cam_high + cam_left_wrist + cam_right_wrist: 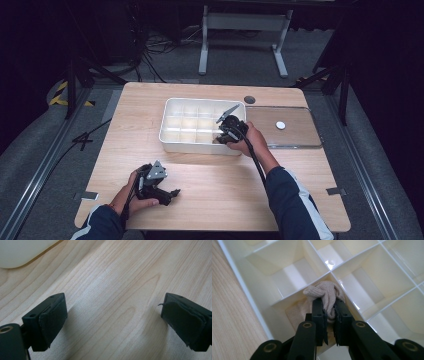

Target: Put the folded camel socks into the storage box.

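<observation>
A white box divided into several compartments stands at the middle of the wooden table. My right gripper dips into its front right corner. In the right gripper view the right gripper is shut on a bunched beige knitted cloth, which sits in a compartment next to the box's outer wall. My left gripper rests low over the table's front left part. In the left gripper view the left gripper is open, with bare wood between its pads.
A clear flat lid with a white knob lies right of the box. A small dark disc sits on the table behind it. A corner of the white box is near the left gripper. A metal stand is beyond the table.
</observation>
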